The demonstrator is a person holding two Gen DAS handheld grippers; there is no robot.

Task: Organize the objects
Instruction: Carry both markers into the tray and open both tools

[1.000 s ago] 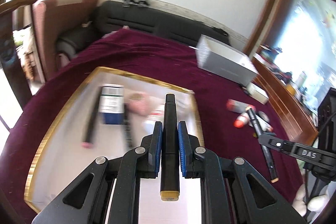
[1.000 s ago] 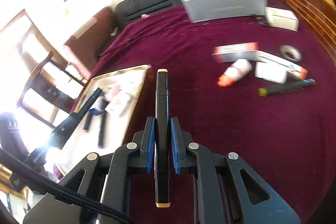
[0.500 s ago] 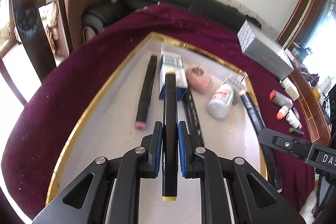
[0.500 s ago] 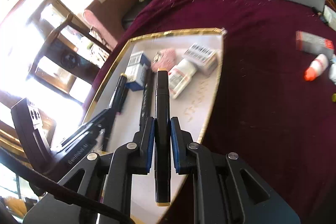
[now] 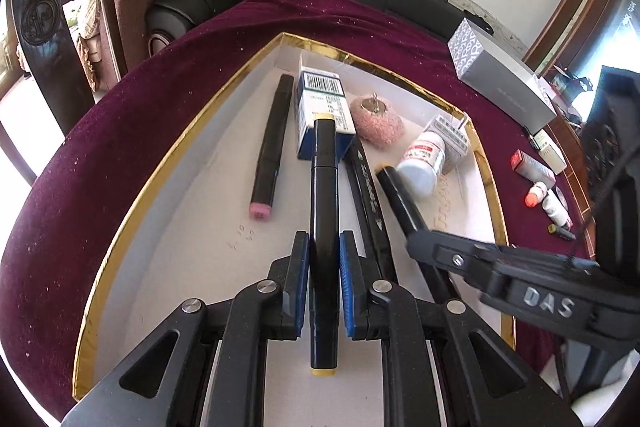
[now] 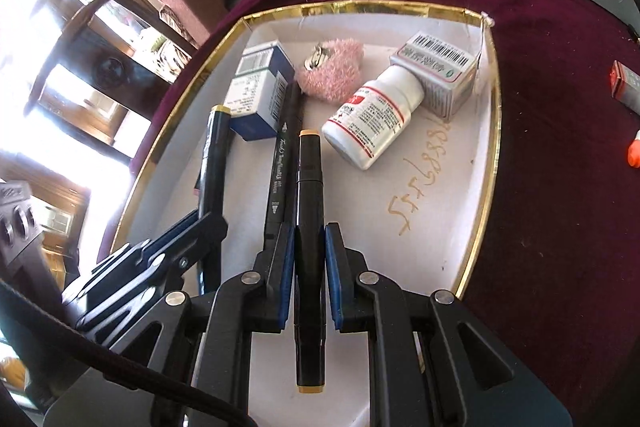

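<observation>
The left gripper (image 5: 324,259) was clamped on a yellow-capped marker (image 5: 323,211), its blue pads pressed against the barrel, over the tray (image 5: 160,171). The right gripper (image 6: 306,251) was likewise clamped on an orange-capped marker (image 6: 308,211), also over the tray and just beside the left one. Whether either marker touched the tray floor could not be told.

Between the two held markers a black pen (image 6: 280,179) lay flat on the tray floor. To the left lay a pink-tipped marker (image 5: 270,143). Beyond the marker tips stood a blue box (image 5: 322,107), with a pink fuzzy puff (image 6: 334,71) just beside it. A white bottle (image 6: 372,115) lay on its side, its end against a grey carton (image 6: 436,79) near the tray's far right corner.

The tray sat on a maroon cloth (image 6: 560,147). Well apart on the cloth were a grey box (image 5: 500,83) and a small orange-capped bottle (image 5: 534,195).
</observation>
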